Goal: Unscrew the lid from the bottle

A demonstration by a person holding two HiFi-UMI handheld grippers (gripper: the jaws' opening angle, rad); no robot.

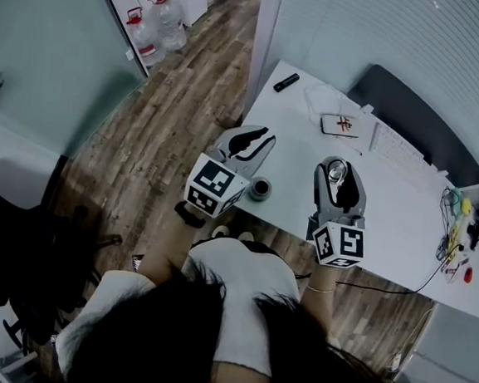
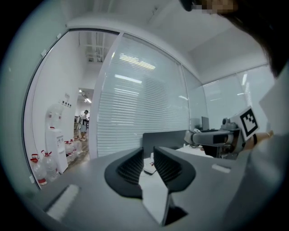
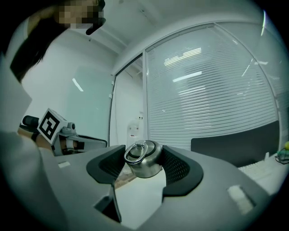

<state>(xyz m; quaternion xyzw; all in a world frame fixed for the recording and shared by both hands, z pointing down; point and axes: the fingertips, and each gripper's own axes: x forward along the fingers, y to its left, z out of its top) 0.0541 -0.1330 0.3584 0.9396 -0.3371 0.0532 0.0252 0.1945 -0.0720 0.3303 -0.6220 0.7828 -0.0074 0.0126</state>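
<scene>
A small steel bottle [image 3: 144, 166] with a ring-handled top sits between the pads of my right gripper [image 3: 143, 163], which is shut on it. In the head view that gripper [image 1: 339, 168] hovers over the white table [image 1: 404, 218] with the shiny bottle [image 1: 336, 172] in its jaws. My left gripper [image 1: 248, 141] hangs over the table's near left edge. Its jaws [image 2: 149, 163] stand a narrow gap apart with nothing between them. A small dark round piece [image 1: 260, 188] lies on the table just right of the left gripper.
A phone [image 1: 339, 125], a black marker [image 1: 286, 82] and a keyboard [image 1: 398, 146] lie at the back of the table. Cables and small parts [image 1: 456, 239] crowd its right end. Water jugs [image 1: 154, 29] stand on the wooden floor at the far left.
</scene>
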